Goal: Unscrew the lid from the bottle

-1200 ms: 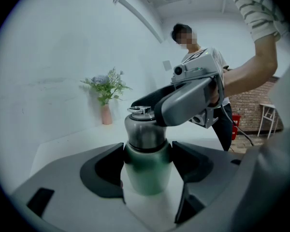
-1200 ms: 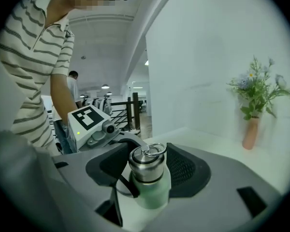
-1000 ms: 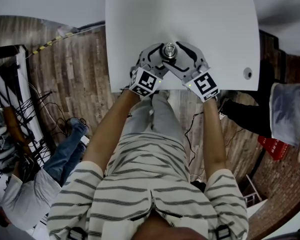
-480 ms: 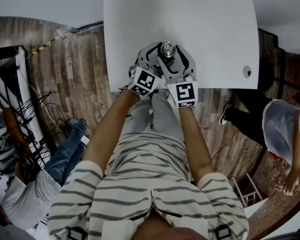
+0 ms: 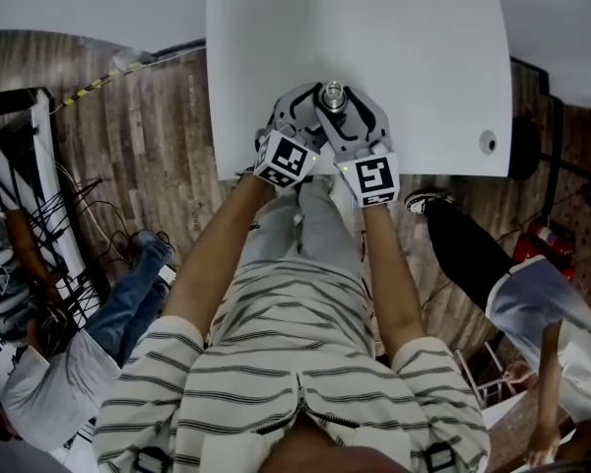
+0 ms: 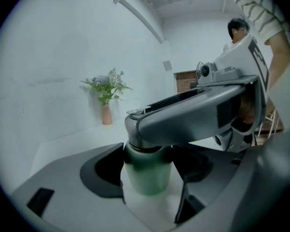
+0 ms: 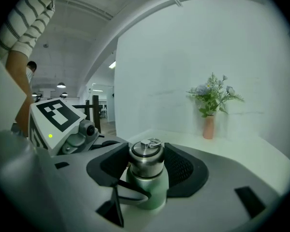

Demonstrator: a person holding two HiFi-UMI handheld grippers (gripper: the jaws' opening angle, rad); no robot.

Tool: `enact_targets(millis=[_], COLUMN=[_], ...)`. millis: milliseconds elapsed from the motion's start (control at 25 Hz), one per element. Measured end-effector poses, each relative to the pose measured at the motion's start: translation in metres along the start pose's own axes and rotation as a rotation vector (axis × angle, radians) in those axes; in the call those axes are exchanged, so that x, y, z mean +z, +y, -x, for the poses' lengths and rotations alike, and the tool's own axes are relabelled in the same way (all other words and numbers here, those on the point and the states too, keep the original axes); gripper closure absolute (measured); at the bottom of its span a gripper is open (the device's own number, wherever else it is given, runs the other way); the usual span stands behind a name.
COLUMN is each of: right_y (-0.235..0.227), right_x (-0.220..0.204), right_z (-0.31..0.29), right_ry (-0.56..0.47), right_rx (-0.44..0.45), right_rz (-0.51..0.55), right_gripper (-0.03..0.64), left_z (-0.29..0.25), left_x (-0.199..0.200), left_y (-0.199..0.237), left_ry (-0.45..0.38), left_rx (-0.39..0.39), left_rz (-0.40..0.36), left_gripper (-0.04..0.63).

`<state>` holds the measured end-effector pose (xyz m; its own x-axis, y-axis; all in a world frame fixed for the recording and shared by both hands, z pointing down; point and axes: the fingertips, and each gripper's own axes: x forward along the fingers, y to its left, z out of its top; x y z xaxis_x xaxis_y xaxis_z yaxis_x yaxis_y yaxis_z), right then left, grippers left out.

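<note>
White bench (image 5: 424,67) carries the green bottle (image 7: 147,195) near its 6 o'clock edge, body clamped in the left tool (image 6: 146,170). Around the steel lid (image 7: 146,156) the right tool (image 7: 147,167) is closing, pads not yet clearly biting. I would seat them squarely before twisting, while the left tool holds firm.

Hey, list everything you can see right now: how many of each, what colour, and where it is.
bottle: 1, green, upright near the table's near edge
lid: 1, silver metal, on the bottle
table: 1, white, in front of the person
vase: 1, pink, holds flowers, at the table's far edge
floor: brown wood, around the table
bystanders: 2, one lower left, the other lower right
left gripper: 1, grey, clamped on the bottle's body
right gripper: 1, grey, jaws closing around the lid
striped shirt: 1, white and dark, on the person
</note>
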<state>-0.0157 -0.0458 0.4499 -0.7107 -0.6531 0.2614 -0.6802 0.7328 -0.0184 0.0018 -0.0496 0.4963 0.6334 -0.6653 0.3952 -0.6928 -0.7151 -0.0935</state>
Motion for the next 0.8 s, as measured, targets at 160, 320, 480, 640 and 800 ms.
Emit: enact_targets(millis=[160, 320, 480, 640, 800], right_y=[0.0034, 0.0048, 0.0042, 0.0054, 0.0056], right_x=[-0.0021, -0.0012, 0.0000, -0.0002, -0.0009], right_z=[0.0025, 0.0039, 0.0050, 0.0060, 0.0079], right_ry=[-0.005, 0.006, 0.025, 0.042, 0.090], right_rx=[0.146, 0.322, 0.485, 0.614, 0.649], right_rz=[0.049, 0.091, 0.113, 0.142, 0.161], right_gripper=[0.379, 0.378, 0.379, 0.379, 0.374], left_z=[0.0013, 0.0010, 0.0000, 0.0004, 0.0007], left_x=[-0.0017, -0.0008, 0.0006, 0.0013, 0.0018], left_y=[-0.0029, -0.0036, -0.0035, -0.0034, -0.0058], left_ry=[0.003, 0.003, 0.005, 0.002, 0.006], left_rx=[-0.004, -0.007, -0.008, -0.008, -0.010], left_rz=[0.001, 0.003, 0.003, 0.002, 0.006], left_gripper=[0.285, 0.285, 0.285, 0.285, 0.285])
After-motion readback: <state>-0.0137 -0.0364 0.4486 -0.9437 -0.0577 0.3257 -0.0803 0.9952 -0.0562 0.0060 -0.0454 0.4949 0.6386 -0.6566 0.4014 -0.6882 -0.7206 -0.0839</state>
